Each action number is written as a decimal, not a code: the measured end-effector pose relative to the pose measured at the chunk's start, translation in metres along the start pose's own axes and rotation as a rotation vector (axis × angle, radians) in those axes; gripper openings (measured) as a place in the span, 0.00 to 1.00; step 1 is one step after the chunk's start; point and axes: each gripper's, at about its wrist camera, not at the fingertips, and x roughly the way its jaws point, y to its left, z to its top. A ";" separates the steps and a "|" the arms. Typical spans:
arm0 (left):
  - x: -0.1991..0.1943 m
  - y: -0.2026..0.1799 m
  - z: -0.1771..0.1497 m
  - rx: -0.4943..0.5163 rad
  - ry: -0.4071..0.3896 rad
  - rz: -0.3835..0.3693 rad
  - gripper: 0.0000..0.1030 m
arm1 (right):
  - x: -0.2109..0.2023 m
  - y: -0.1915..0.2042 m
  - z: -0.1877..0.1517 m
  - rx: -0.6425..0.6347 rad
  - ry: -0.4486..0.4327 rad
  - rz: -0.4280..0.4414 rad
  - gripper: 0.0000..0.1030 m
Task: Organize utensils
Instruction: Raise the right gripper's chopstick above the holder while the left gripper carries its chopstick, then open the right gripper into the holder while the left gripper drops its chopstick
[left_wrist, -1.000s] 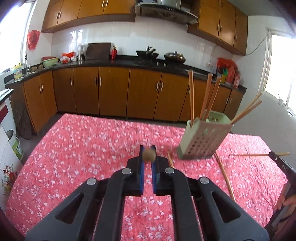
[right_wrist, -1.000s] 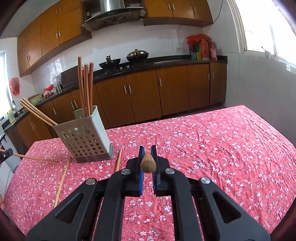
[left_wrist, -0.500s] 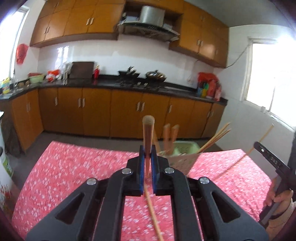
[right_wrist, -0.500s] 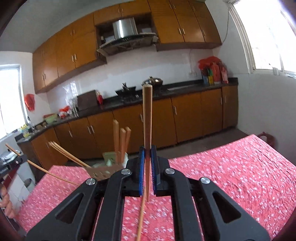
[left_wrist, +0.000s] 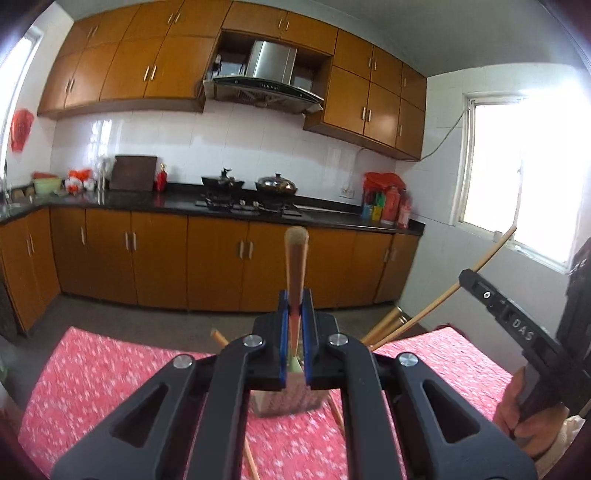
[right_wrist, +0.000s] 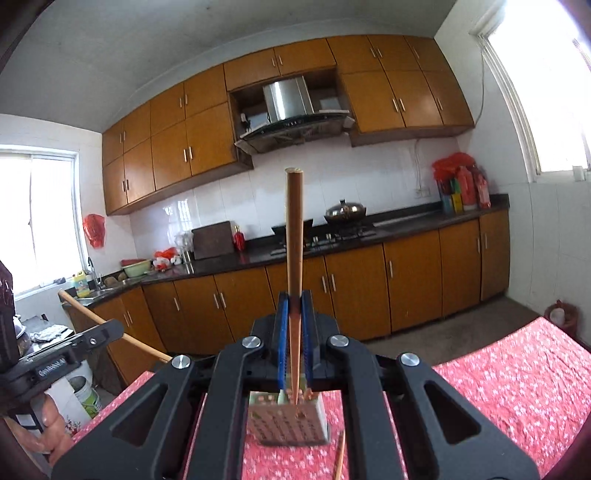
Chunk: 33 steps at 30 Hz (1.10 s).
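Observation:
My left gripper (left_wrist: 294, 306) is shut on a wooden chopstick (left_wrist: 295, 266) that stands upright, its lower end over the pale green perforated holder (left_wrist: 284, 400). My right gripper (right_wrist: 294, 306) is shut on another wooden chopstick (right_wrist: 294, 236), also upright, its tip down at the holder's (right_wrist: 288, 421) top opening. Several chopsticks (left_wrist: 391, 325) lean out of the holder. The right gripper (left_wrist: 517, 328) with its chopstick shows at the right of the left wrist view; the left gripper (right_wrist: 62, 358) shows at the left of the right wrist view.
The holder stands on a table with a red flowered cloth (left_wrist: 110, 373). Loose chopsticks lie on the cloth beside the holder (left_wrist: 336, 413) (right_wrist: 340, 458). Kitchen cabinets and a counter (left_wrist: 221, 254) run along the far wall.
Both grippers have lifted and tilted, turning their chopsticks from pointing at the camera to upright, and have come in over the holder from either side.

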 end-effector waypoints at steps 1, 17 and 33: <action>0.004 -0.001 0.001 0.004 0.002 0.003 0.07 | 0.005 0.003 0.001 -0.008 -0.013 -0.003 0.07; 0.081 0.015 -0.021 -0.029 0.161 0.027 0.09 | 0.069 0.009 -0.040 -0.016 0.134 -0.024 0.09; 0.023 0.043 -0.031 -0.051 0.101 0.121 0.16 | 0.015 -0.014 -0.045 -0.012 0.140 -0.099 0.22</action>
